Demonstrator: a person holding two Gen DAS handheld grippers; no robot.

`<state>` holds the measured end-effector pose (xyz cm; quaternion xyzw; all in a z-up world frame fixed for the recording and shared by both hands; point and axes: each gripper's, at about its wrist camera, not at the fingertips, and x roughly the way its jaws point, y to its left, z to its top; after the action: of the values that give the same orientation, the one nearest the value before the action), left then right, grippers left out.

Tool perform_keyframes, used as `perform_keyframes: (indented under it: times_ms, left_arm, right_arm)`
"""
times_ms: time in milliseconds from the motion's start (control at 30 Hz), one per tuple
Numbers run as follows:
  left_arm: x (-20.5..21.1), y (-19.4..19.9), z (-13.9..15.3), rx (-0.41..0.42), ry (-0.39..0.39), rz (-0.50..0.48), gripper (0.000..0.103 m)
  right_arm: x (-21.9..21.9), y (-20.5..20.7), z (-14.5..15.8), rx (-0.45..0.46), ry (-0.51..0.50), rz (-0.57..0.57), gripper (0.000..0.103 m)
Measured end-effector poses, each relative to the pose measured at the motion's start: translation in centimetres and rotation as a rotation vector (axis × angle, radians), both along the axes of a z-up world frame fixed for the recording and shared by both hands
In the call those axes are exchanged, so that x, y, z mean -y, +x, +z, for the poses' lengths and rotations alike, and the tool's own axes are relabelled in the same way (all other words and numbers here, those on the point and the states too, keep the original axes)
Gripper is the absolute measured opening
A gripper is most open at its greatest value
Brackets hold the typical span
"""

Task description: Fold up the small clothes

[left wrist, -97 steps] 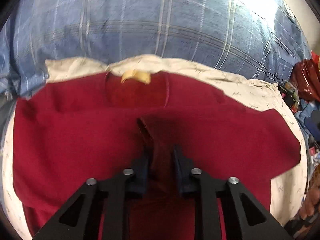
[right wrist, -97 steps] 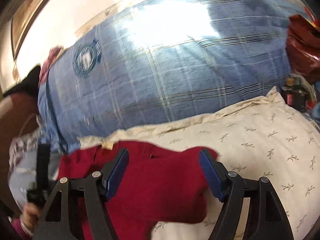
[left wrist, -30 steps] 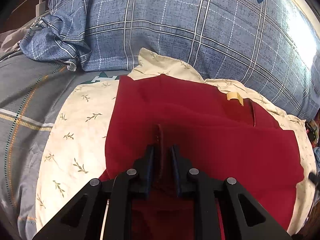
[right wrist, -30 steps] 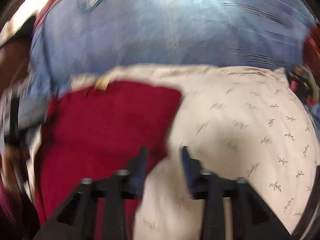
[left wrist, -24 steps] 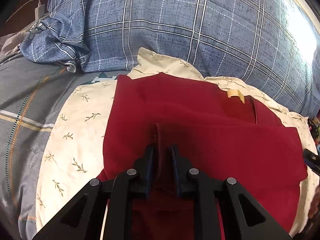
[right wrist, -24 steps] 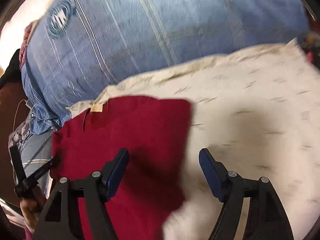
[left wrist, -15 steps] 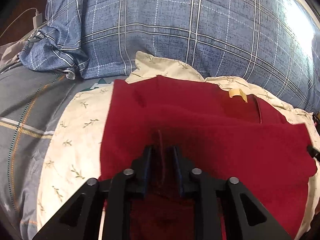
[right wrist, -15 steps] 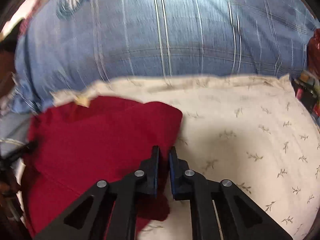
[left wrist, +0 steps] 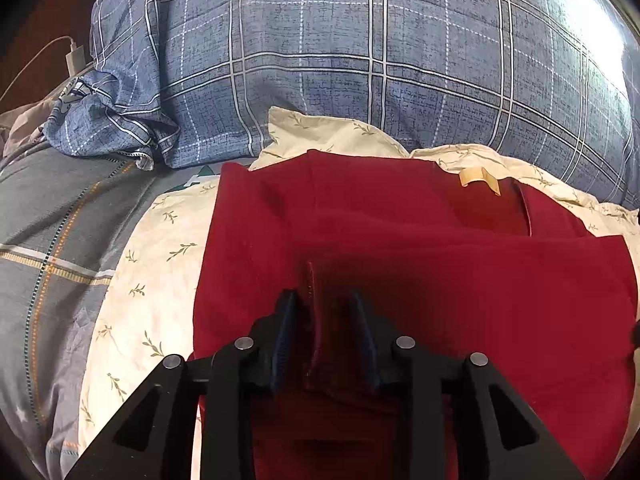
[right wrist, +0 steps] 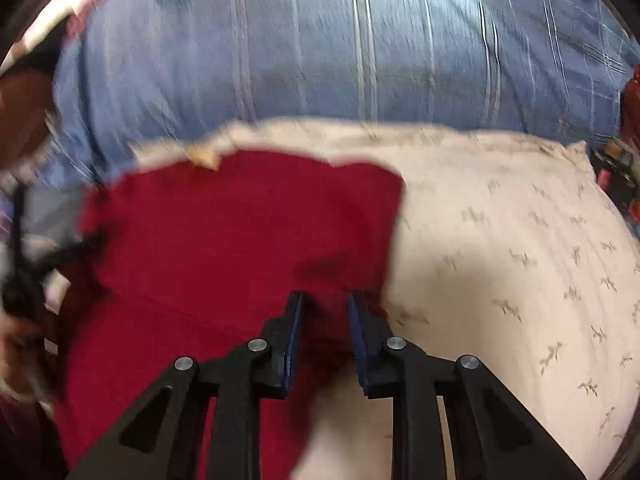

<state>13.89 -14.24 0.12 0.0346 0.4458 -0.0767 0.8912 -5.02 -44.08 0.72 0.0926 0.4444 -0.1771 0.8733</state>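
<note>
Only the left view is sharp: it shows the tan label [left wrist: 480, 179] at the collar of the red shirt [left wrist: 440, 280], a blue plaid pillow [left wrist: 360, 60] behind and a grey sheet [left wrist: 60, 240] at the left. The right view is blurred. The shirt lies on a cream leaf-print pillow [right wrist: 520, 260]. The left claw [left wrist: 325, 300] pinches a raised fold of it. The right claw [right wrist: 325, 300], narrowly parted, straddles the shirt's right edge; whether it grips I cannot tell.
</note>
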Motion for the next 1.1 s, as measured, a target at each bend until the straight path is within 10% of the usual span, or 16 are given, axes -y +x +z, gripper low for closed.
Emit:
perform_keyframes:
  times_ms: [367, 1100]
  left_arm:
    - [-1.6, -2.5, 1.6, 0.006, -0.002, -0.004, 0.047]
    - [-0.7, -2.3, 0.4, 0.004, 0.016, -0.023, 0.067]
  right_arm:
    - [-1.4, -2.2, 3.4, 0.080, -0.016, -0.017, 0.027]
    - [0.8, 2.5, -0.7, 0.049, -0.026, -0.088, 0.044]
